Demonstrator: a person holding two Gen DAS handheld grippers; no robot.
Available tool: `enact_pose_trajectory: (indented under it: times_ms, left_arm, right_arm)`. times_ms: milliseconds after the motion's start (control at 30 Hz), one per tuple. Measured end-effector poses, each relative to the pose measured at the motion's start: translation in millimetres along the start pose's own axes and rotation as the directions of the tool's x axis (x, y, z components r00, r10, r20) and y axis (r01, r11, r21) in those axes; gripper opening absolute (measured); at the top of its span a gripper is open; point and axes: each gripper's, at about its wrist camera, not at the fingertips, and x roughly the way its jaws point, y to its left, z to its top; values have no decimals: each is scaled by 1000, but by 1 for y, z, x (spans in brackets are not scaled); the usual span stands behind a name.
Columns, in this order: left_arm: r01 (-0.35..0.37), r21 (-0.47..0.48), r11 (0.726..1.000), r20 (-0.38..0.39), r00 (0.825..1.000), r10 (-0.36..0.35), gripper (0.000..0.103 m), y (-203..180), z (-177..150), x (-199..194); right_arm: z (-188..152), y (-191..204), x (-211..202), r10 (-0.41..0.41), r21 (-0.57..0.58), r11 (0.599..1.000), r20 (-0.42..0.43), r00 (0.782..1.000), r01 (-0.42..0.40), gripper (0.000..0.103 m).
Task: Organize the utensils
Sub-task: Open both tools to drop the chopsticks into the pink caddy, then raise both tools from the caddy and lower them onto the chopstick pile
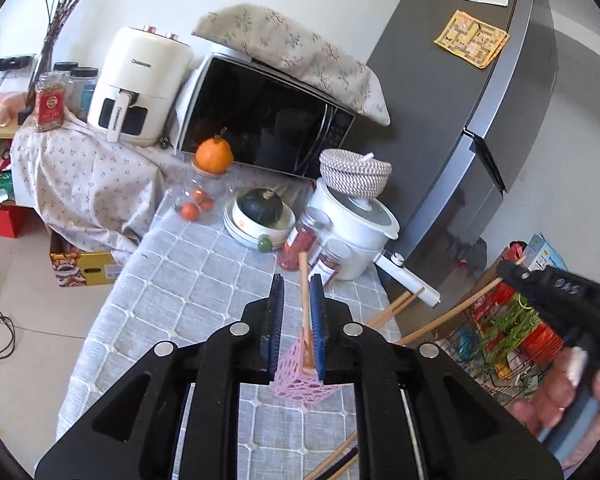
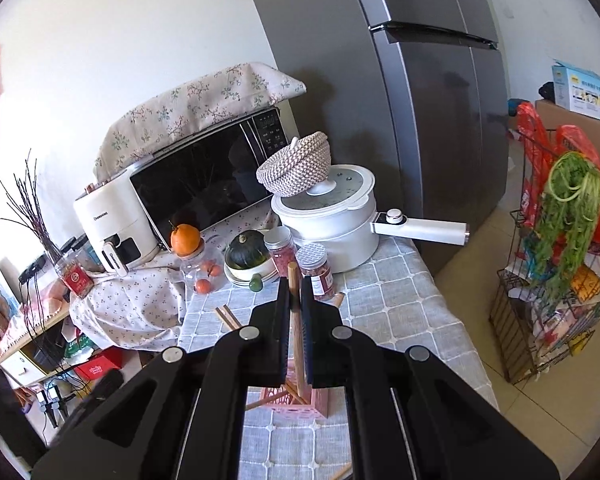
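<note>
1. We see a pink lattice holder point(image 1: 296, 380) standing on the bench point(image 1: 188, 280), directly under both tongs.
2. One wooden chopstick point(image 1: 305, 300) stands in the holder and leans against the right pad of the left tongs point(image 1: 297, 308), whose jaws stand narrowly apart; the left pad is clear of the stick, so we see no grip.
3. The right tongs point(image 2: 295, 312) are closed on another wooden stick point(image 2: 296, 320), whose lower end reaches down to the holder point(image 2: 300, 404); whether it sits inside we cannot quite tell.
4. Loose chopsticks point(image 2: 228, 318) lie on the grey checked cloth just left of the tongs.
5. Behind stand spice jars point(image 2: 316, 276), a white electric pot point(image 2: 332, 220), a dark squash in bowls point(image 2: 246, 254) and a microwave point(image 2: 204, 184).
</note>
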Motion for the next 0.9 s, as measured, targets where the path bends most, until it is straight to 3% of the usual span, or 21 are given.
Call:
enact_pose_trajectory:
  times_ms: [233, 333, 533, 600, 733, 800, 900]
  left_arm:
    - [-27, -15, 1000, -45, 999, 26, 14, 13, -5, 17]
    - [-68, 14, 998, -45, 997, 69, 14, 11, -10, 22]
    - [-68, 86, 994, -38, 997, 72, 20, -6, -20, 18]
    - [-67, 106, 992, -30, 997, 70, 26, -13, -23, 15]
    - [-62, 138, 988, -46, 997, 69, 36, -26, -31, 10]
    - [-66, 146, 987, -47, 996, 74, 59, -31, -39, 8]
    - [-69, 164, 984, -51, 996, 78, 66, -37, -53, 5]
  right_arm:
    - [-17, 6, 32, 9, -26, 1000, -24, 1000, -10, 8]
    - [-37, 7, 49, -1, -67, 998, -26, 1000, -1, 10]
    - [-55, 4, 35, -24, -104, 994, 4, 1000, 24, 17]
    - [-59, 2, 24, -36, -117, 992, 24, 999, 39, 18]
    - [-73, -4, 5, -73, -147, 986, 43, 996, 78, 34]
    - [-81, -6, -1, -92, -161, 982, 52, 994, 100, 40]
    - [-93, -15, -12, -128, -163, 977, 66, 990, 137, 56]
